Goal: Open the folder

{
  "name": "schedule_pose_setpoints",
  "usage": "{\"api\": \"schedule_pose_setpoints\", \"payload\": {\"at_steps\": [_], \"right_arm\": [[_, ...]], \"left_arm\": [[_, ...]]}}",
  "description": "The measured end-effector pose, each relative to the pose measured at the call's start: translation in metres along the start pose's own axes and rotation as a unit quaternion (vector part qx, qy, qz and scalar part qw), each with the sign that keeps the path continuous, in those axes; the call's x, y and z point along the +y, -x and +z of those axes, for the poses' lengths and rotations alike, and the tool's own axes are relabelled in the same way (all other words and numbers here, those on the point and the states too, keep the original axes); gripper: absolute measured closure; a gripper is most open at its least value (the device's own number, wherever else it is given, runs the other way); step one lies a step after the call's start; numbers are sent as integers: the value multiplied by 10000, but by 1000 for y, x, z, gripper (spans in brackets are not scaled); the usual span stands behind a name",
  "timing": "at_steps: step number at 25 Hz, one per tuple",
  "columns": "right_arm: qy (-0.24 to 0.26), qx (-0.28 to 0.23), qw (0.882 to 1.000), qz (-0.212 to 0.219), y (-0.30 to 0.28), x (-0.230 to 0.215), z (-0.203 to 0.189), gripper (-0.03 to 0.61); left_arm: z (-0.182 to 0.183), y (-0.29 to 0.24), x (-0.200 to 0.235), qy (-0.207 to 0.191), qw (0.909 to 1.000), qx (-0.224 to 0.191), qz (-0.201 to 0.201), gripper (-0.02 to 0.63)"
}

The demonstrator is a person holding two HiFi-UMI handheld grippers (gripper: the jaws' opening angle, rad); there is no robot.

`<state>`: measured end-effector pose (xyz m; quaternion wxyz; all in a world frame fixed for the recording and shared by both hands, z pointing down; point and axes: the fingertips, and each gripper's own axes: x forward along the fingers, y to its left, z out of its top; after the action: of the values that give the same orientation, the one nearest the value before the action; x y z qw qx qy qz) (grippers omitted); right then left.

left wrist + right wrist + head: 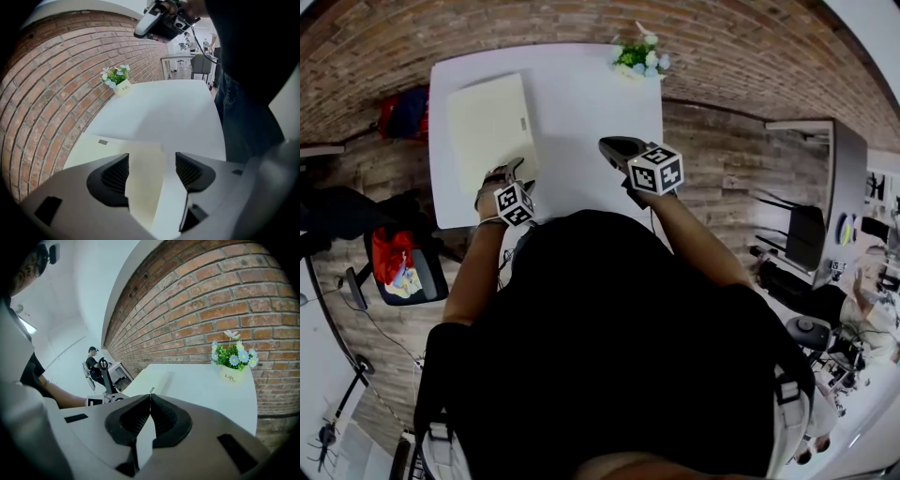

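Hovering wide open over the near edge of the closed cream folder [490, 127], which lies flat on the white surface's [581, 103] left side, the left tongs [152, 173] grip nothing. The right tongs [149, 416] are shut, empty. Pinching both covers together would likely drag the folder, not open it.

One bench [581, 103]; on it one folder [490, 127] and one flower pot [639, 58]. Two over its near half: left hand-held gripper [512, 172]; right hand-held gripper [612, 145].
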<state>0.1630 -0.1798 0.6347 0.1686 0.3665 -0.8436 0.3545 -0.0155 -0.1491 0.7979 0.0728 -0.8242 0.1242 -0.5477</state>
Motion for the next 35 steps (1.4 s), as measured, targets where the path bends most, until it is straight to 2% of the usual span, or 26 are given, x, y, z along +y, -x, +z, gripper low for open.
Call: {"api": "schedule_pose_setpoints", "payload": {"at_steps": [10,16,23,26,35], "right_arm": [[-55,50,10000,37,8,-6,-5,551],[-46,72,9999,52,8,-7,-9,551],[22,111,9999,81,8,-6,-12,551],[38,127,9999,107,6,-5,-13,551],[73,165,9997,146,5,0,-17,551]], "left_arm": [[-10,-13,5,-270,9983,345,393,301],[-14,-18,7,-341,9966,495,571,346],[-7,-11,6,-189,9977,340,552,395],[-3,-7,4,-130,9982,254,526,440],[4,6,6,296,9982,-76,525,523]]}}
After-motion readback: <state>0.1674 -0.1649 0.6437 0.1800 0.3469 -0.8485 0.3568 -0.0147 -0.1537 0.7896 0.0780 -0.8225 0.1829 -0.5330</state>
